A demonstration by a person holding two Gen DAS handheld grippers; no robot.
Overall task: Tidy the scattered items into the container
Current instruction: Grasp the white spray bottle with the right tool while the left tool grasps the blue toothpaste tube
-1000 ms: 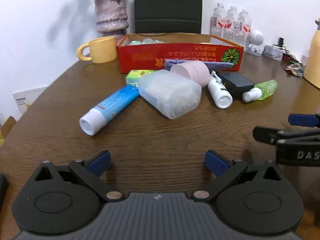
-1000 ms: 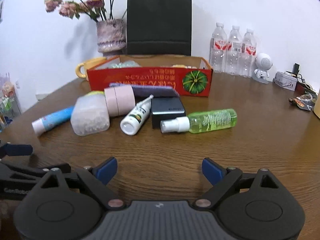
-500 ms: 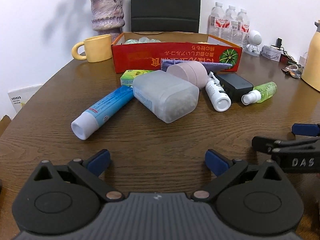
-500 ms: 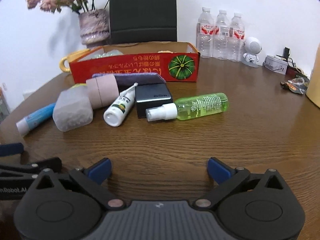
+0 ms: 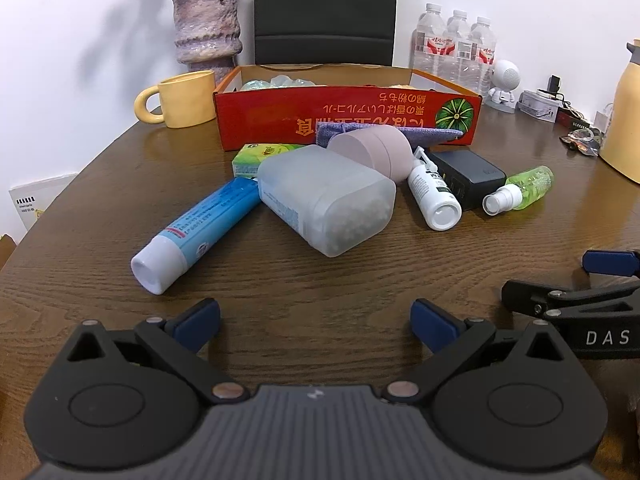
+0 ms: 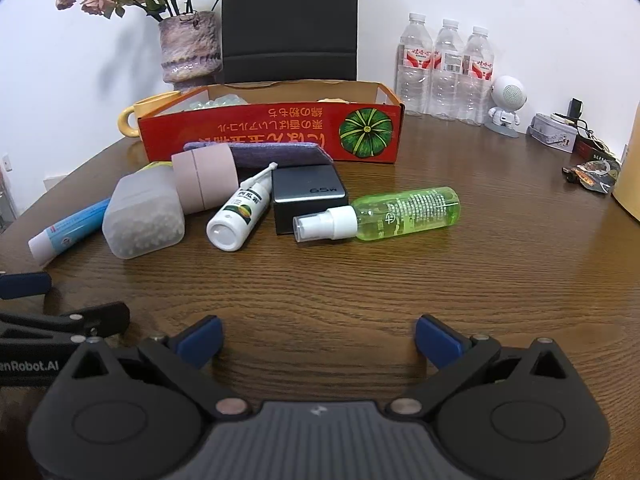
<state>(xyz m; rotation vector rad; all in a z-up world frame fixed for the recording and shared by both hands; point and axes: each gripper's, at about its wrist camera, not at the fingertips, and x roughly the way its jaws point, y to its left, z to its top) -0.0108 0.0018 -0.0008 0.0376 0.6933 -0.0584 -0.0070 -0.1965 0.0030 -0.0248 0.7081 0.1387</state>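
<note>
A red cardboard box stands at the back of the round wooden table. In front of it lie a blue tube, a frosted plastic box, a pink cylinder, a small white bottle, a black charger, a green spray bottle, a green packet and a purple cloth. My left gripper and right gripper hover open and empty near the table's front edge.
A yellow mug, a vase of dried flowers and a black bag stand behind the box. Three water bottles, a small white robot figure and cluttered items sit back right. A yellow jug is at the right edge.
The right gripper's jaws have opened a little wider. Both views shifted slightly; the items on the table have not moved.
</note>
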